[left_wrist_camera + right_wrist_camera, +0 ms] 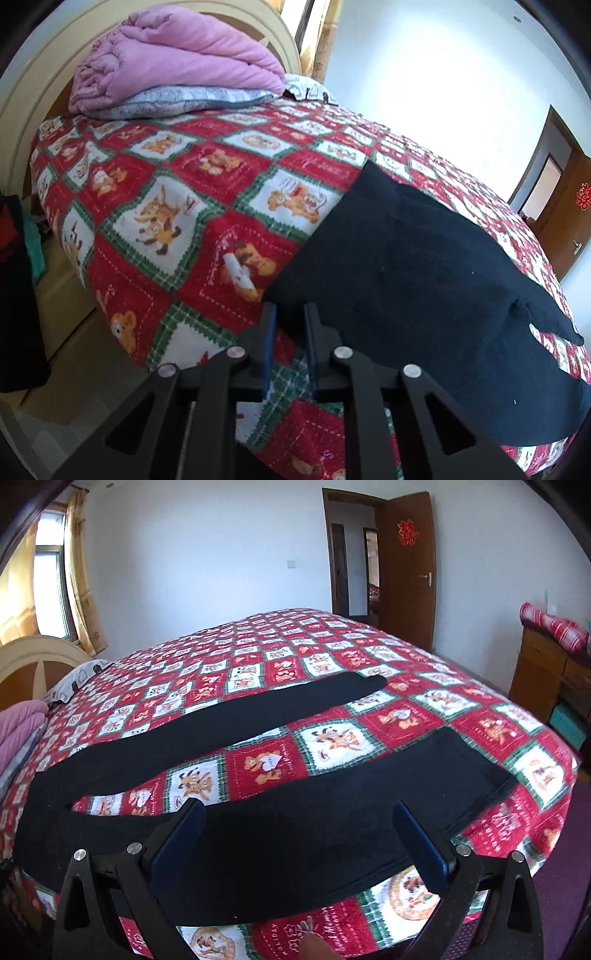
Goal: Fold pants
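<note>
Black pants (280,823) lie spread flat on the red, white and green patterned bedspread (332,664), legs apart in a V, one leg (258,709) reaching toward the far side. My right gripper (299,812) is wide open, hovering over the near leg with a finger on each side. In the left wrist view the pants' waist end (424,288) lies to the right. My left gripper (290,314) has its jaws a narrow gap apart at the waist corner, holding nothing that I can see.
A folded pink quilt (177,62) on a grey pillow (177,99) sits by the cream headboard (33,92). A wooden dresser (546,698) stands right of the bed, an open door (402,568) beyond. Dark clothes (14,295) hang at left.
</note>
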`<state>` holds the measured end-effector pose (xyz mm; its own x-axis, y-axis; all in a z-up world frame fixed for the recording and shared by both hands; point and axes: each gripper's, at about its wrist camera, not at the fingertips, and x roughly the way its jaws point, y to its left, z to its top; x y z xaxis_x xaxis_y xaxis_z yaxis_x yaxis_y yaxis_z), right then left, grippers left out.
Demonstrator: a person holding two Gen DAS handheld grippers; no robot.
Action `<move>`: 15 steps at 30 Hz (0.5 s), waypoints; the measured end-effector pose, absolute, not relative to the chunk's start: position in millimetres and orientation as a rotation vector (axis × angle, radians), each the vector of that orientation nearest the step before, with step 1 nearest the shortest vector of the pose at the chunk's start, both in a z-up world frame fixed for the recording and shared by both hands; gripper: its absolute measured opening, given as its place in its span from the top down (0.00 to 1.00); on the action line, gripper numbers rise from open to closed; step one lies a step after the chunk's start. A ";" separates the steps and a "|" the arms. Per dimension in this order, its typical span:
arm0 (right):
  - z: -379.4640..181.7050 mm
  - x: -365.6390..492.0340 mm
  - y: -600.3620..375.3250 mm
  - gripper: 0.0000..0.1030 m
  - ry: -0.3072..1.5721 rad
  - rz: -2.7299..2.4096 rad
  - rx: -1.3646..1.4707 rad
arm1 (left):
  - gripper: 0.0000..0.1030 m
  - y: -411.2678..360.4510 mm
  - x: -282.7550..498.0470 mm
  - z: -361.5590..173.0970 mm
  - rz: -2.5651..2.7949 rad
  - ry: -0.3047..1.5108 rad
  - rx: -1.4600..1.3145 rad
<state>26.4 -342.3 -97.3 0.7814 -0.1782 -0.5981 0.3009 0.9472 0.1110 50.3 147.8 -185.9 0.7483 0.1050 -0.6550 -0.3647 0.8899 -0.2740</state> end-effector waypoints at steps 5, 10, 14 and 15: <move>-110.3 32.9 -321.2 0.01 0.657 -0.219 0.138 | 0.51 147.6 55.9 -188.1 0.240 0.657 -0.385; -119.8 37.0 -317.5 0.01 0.681 -0.202 0.124 | 0.38 150.9 58.2 -199.3 0.230 0.692 -0.419; -121.3 36.9 -321.6 0.01 0.683 -0.209 0.135 | 0.73 139.3 57.7 -194.1 0.195 0.684 -0.378; -121.2 36.8 -322.0 0.01 0.684 -0.211 0.136 | 0.79 135.5 57.4 -191.5 0.196 0.680 -0.360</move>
<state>36.8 -322.0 -121.2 0.7550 -0.1481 -0.6388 0.2372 0.9699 0.0554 57.4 135.5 -191.5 0.7626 0.0602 -0.6441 -0.2923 0.9203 -0.2601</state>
